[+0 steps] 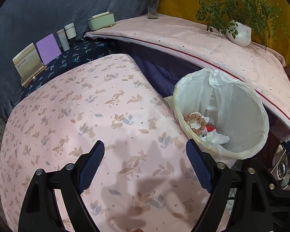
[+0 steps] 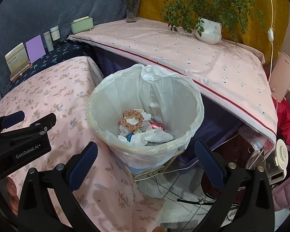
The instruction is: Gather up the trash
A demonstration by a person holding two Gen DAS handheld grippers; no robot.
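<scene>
Left wrist view: left claw spread wide, nothing between its jaws, hovering over the pink rabbit-print cover. No loose trash visible on the cover. Bin, one, lined with a pale bag, stands just beside the cover's right edge, below the desk. Trash in the bin: one scrunchie, crumpled white tissue, a bit of red; exact piece count cannot be told. Along the back: one vase of flowers, one potted plant, one green box, two white jars, one purple card, one cream card.

Right wrist view: right claw at full spread, empty, aimed down at the bin rim. Left claw shows at the left edge over the cover, holding nothing. Trash heap sits on the bin floor: scrunchie on top, tissue, something red, something blue. Floor right of the bin carries cables and appliances; none reads clearly as trash.

Judgement: collecting looks finished or nearly so. Trash is in the bin, both claws bare, nothing obvious left out.
</scene>
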